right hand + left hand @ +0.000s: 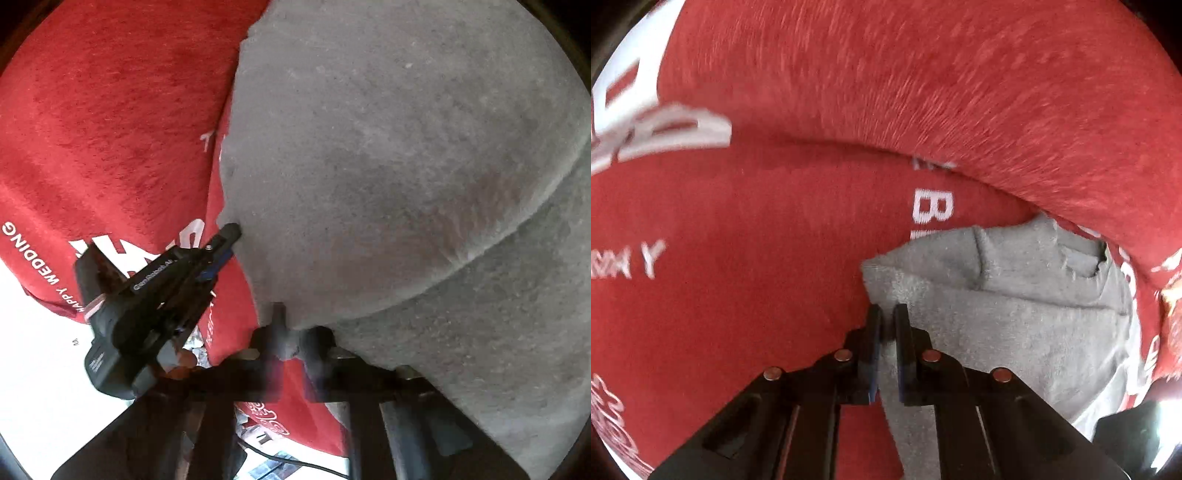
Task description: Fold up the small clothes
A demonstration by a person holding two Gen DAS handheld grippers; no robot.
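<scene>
A grey garment (1015, 321) lies on a red cloth with white lettering (757, 229). My left gripper (888, 310) is shut on the grey garment's left edge, the cloth pinched between its jaws. In the right wrist view the grey garment (406, 166) fills most of the frame, draped and folded over itself. My right gripper (291, 332) is shut on a lower edge of the grey garment. The left gripper (229, 236) also shows there from the side, its tip pinching the garment's left edge.
The red cloth (110, 129) covers the work surface and rises in a fold at the back (960, 92). Bright white floor or table (37, 369) shows beyond the cloth's edge. A dark cable (295, 461) runs below.
</scene>
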